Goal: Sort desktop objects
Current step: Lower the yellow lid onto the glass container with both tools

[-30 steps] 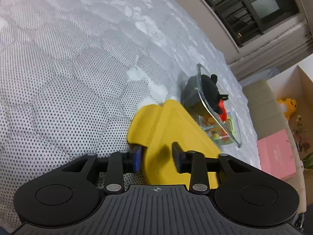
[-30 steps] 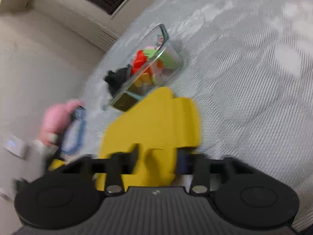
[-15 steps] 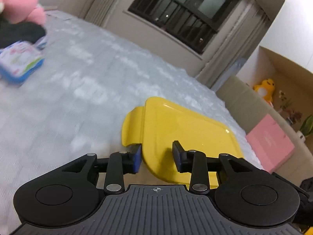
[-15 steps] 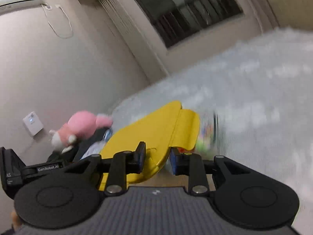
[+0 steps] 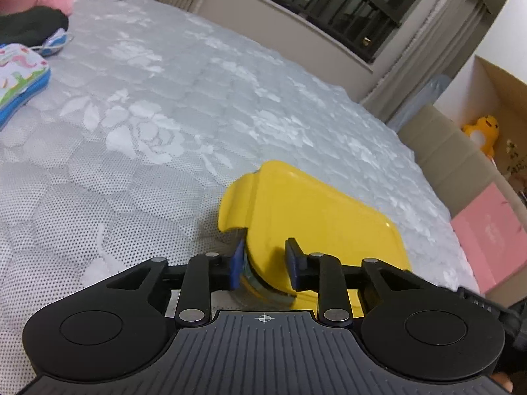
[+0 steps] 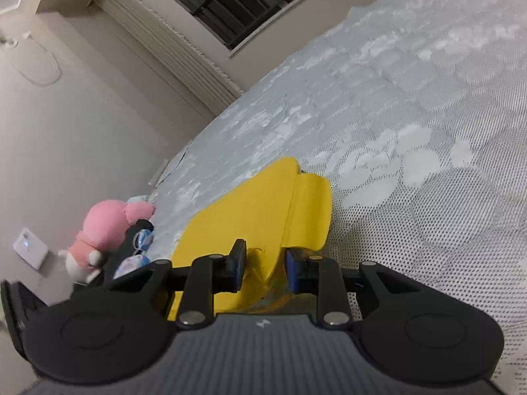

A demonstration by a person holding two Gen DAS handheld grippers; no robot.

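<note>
A yellow plastic lid (image 5: pixel 316 214) lies flat over the clear container, whose rim shows just under it by the left gripper's fingers; the contents are hidden. My left gripper (image 5: pixel 265 263) is closed on the lid's near corner, beside its clip flap (image 5: pixel 235 205). In the right wrist view the same lid (image 6: pixel 250 217) shows from the other side. My right gripper (image 6: pixel 265 270) is closed on the lid's edge beside its other flap (image 6: pixel 311 210).
The container sits on a grey quilted mattress (image 5: pixel 148 131). A pink plush toy (image 6: pixel 102 230), a black item and a blue-edged pouch (image 5: pixel 19 79) lie at the far side. A pink box (image 5: pixel 487 230) and cardboard box stand beyond the mattress edge.
The lid went from tilted beside the open container of toys to flat on top of it, hiding the contents. Both grippers came level with the mattress, still gripping the lid.
</note>
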